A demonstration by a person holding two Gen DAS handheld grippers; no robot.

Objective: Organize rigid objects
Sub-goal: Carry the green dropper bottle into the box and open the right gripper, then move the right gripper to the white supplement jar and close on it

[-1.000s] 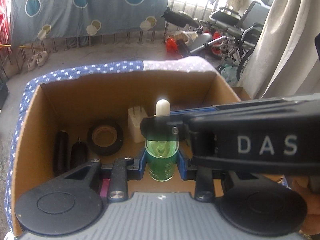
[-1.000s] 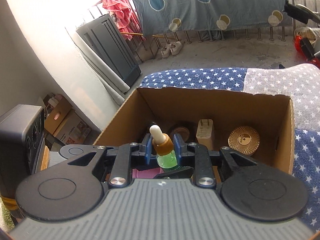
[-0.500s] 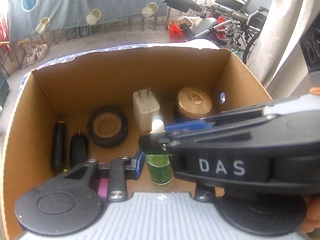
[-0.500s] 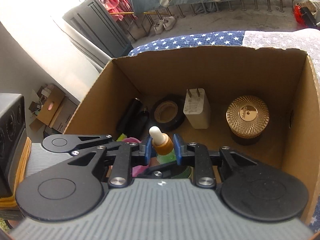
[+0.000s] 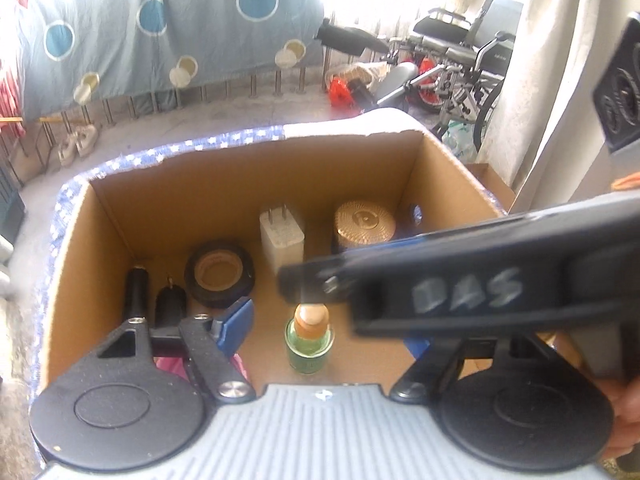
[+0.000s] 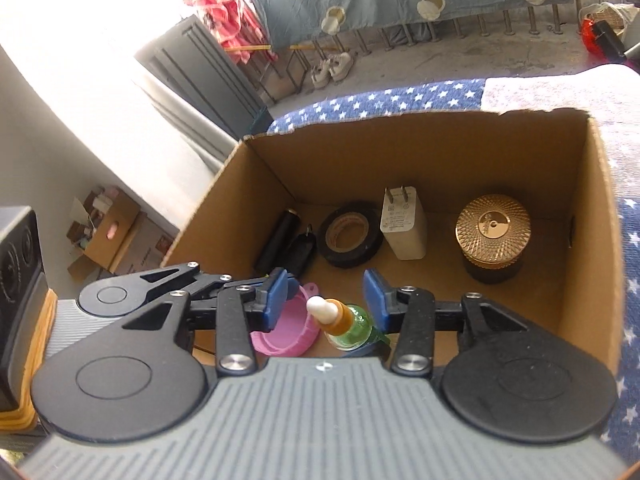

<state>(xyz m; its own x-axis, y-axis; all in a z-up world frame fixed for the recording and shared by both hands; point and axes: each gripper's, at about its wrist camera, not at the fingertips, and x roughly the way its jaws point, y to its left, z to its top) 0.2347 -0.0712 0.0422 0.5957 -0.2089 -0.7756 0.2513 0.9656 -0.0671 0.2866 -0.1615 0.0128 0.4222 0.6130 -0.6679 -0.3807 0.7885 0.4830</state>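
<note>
I have just let my left tool [image 5: 320, 328] spread wide, so its blue pads stand clear on either side of the green dropper bottle [image 5: 309, 340]; nothing is gripped there, because the bottle now sits on the floor of the cardboard box [image 5: 256, 168] and needs no support from that side. My right tool [image 6: 326, 298] has also been opening and now stands at a middling gap, its pads just off the bottle's amber neck rather than pressing it. In the right wrist view the bottle looks tilted, its white tip leaning left, so I judge it may tip once I pull away.

Reading the box from left to right: a black cylinder [image 6: 276, 240] lies against the left wall with a small dark fob [image 6: 302, 250] just beside it, then a roll of black tape [image 6: 348, 238] lying flat, a white plug adapter [image 6: 402, 224] leaning at the back, and a gold-lidded jar [image 6: 494, 236] upright near the right wall. A pink lid [image 6: 286, 328] lies at the front, just left of the bottle. The back row leaves the front free, which is why the bottle goes here
</note>
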